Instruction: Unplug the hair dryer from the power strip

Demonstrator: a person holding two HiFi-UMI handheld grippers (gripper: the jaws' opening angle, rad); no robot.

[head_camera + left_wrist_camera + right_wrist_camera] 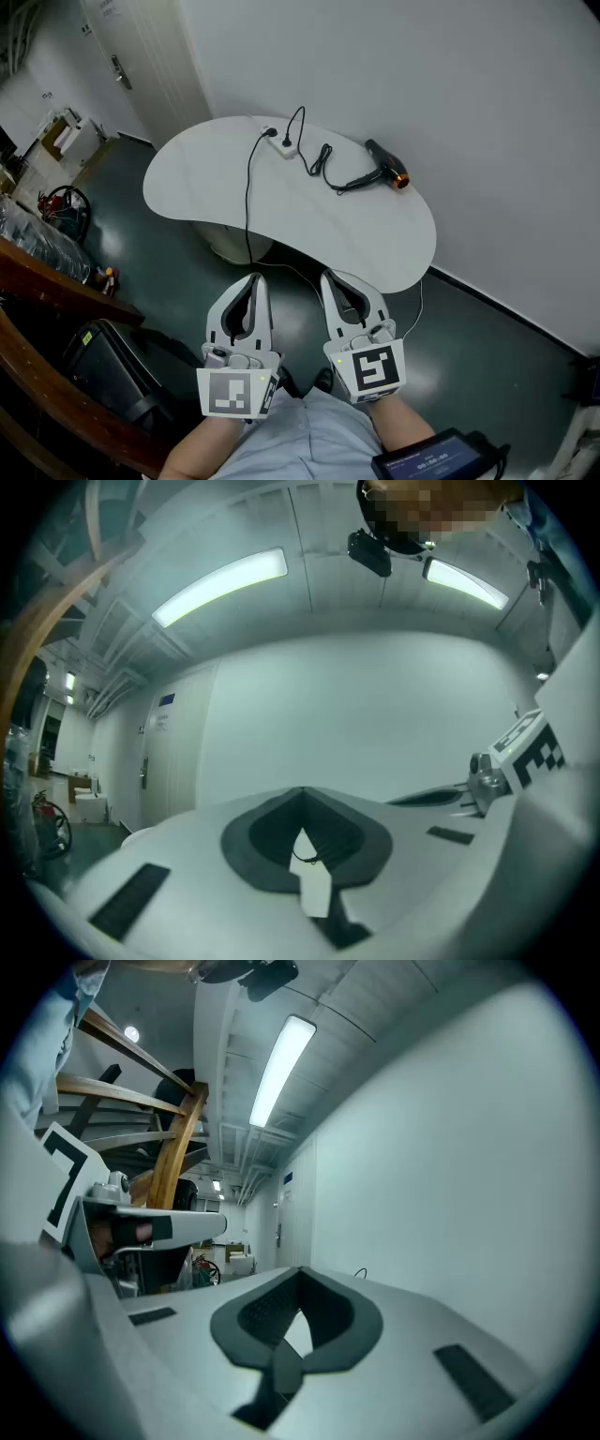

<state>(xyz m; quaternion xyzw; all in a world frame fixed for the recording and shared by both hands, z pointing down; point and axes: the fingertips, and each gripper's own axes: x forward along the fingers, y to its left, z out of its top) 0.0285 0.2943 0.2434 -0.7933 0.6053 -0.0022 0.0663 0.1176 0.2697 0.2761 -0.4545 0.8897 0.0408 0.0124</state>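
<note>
In the head view a black hair dryer [384, 164] with an orange nozzle lies at the far right of a white rounded table [375, 234]. Its black cord [323, 159] loops left to a plug in the white power strip [281, 144] near the table's back edge. Both grippers hang level, short of the table's near edge and well away from the strip. My left gripper [252, 279] [302, 795] has its jaws together with nothing between them. My right gripper [329, 277] [300, 1275] is shut and empty too, beside the left one.
The strip's own black cable [248, 202] runs over the table's front edge to the dark green floor. A wooden rail [56, 281] and a black bag [117, 370] stand at the left, a white wall [487, 112] behind the table, a door [141, 56] at back left.
</note>
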